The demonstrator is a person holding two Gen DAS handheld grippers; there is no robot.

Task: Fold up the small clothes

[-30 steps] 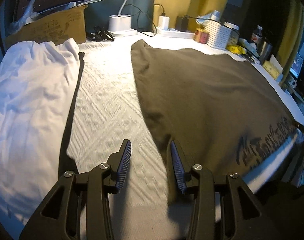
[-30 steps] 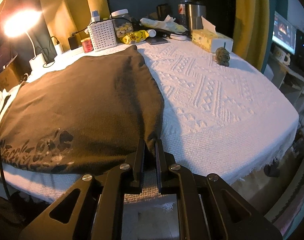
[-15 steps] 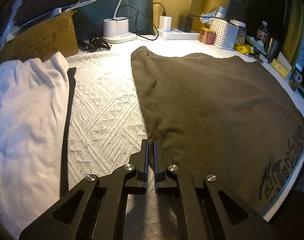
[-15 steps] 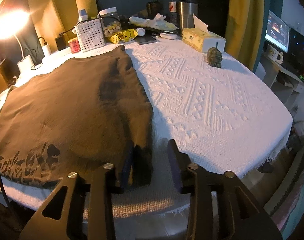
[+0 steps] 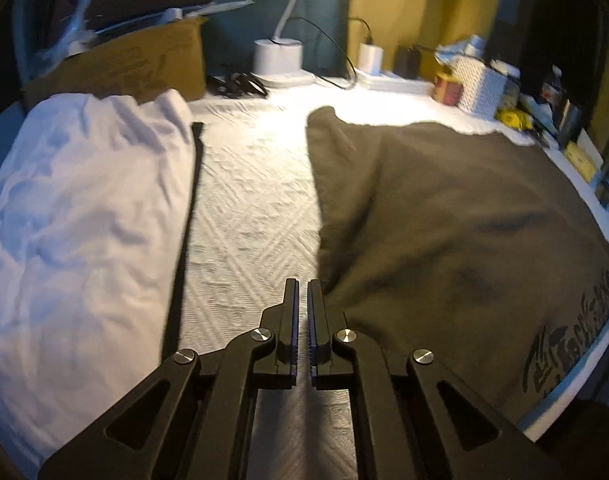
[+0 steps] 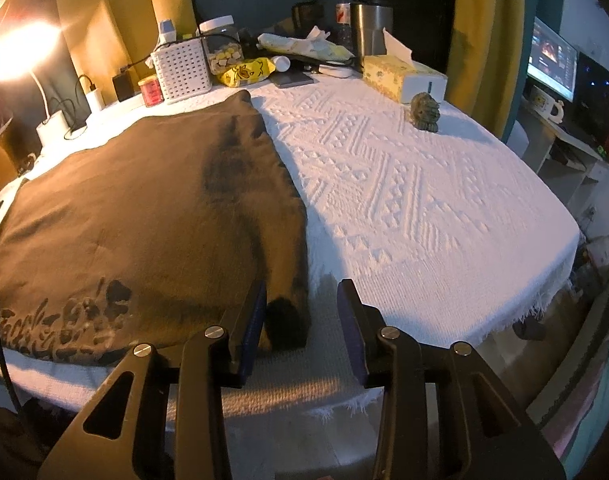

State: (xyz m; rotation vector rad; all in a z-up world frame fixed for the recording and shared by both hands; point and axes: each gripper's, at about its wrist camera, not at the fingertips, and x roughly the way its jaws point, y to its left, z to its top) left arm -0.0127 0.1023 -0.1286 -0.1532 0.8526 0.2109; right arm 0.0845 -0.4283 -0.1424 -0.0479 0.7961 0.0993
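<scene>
The tablecloth [image 6: 404, 184] is white, woven with raised diamonds and zigzags. On it lies a dark brown garment [image 6: 136, 216] with black lettering printed along the hem nearest the table edge. Left of the garment sits a plain white cloth [image 5: 76, 220], a black strip along its side. Behind the garment stand a white perforated basket [image 6: 182, 70], a red tin [image 6: 151, 91] and a yellow tissue box [image 6: 398, 76].

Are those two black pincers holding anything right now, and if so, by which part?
Nothing is held. The left gripper is shut with no cloth visible between its fingers, just beside the brown garment's edge. The right gripper is open, with the garment's near corner between its fingers, ungripped.
</scene>
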